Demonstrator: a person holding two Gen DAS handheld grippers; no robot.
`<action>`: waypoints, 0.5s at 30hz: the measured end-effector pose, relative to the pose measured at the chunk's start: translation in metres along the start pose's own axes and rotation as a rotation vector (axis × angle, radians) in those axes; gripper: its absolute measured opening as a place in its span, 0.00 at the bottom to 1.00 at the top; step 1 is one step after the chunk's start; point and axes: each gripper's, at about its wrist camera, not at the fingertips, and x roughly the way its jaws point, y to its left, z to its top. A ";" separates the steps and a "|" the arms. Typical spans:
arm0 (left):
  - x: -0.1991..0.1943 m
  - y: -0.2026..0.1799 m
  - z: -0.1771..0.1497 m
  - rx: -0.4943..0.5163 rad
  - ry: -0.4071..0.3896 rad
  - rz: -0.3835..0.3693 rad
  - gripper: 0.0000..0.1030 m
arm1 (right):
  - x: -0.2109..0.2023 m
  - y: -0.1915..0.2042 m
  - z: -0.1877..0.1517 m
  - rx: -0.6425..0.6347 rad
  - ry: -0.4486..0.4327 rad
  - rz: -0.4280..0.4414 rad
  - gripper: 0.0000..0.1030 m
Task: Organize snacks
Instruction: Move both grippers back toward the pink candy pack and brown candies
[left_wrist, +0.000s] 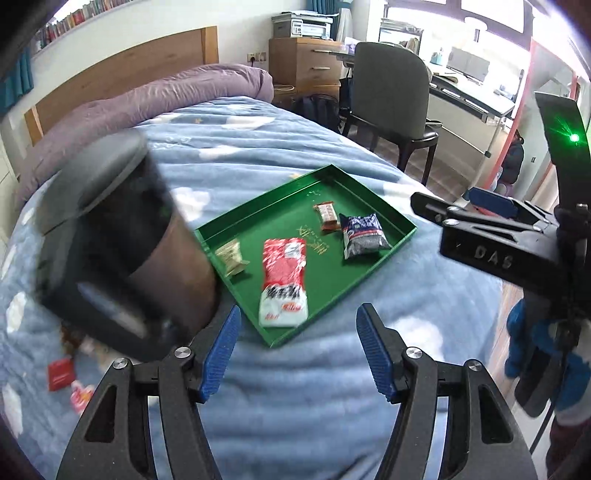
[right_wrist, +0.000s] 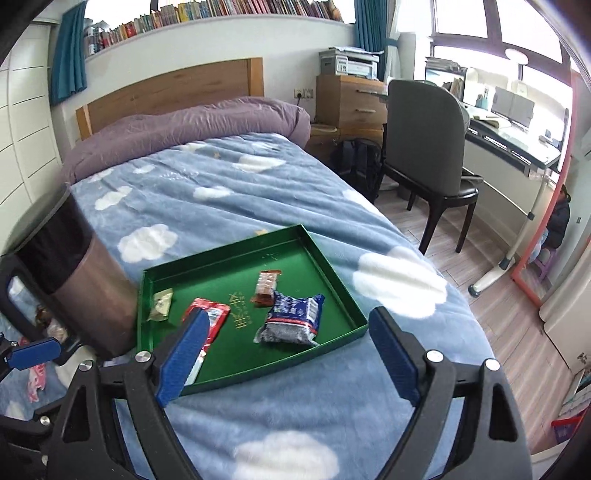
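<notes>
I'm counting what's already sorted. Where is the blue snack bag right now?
The blue snack bag lies inside the green tray on the bed, toward its right side in both views, just below the small brown bar.

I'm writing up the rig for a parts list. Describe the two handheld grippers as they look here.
Both are black, angular plastic frames with triangular cut-outs and silver pivot screws. The left gripper and right gripper each carry two ribbed blue finger pads. From the left wrist view, the right gripper's body shows raised letters "DAS" and a glowing green light above it. No sleeves can be made out.
</notes>
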 end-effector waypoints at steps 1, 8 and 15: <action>-0.011 0.005 -0.005 0.002 -0.009 0.008 0.57 | -0.008 0.003 -0.001 -0.003 -0.006 0.007 1.00; -0.061 0.043 -0.041 -0.016 -0.044 0.093 0.58 | -0.061 0.043 -0.010 -0.057 -0.047 0.087 1.00; -0.095 0.099 -0.082 -0.097 -0.055 0.169 0.58 | -0.100 0.086 -0.023 -0.111 -0.076 0.165 1.00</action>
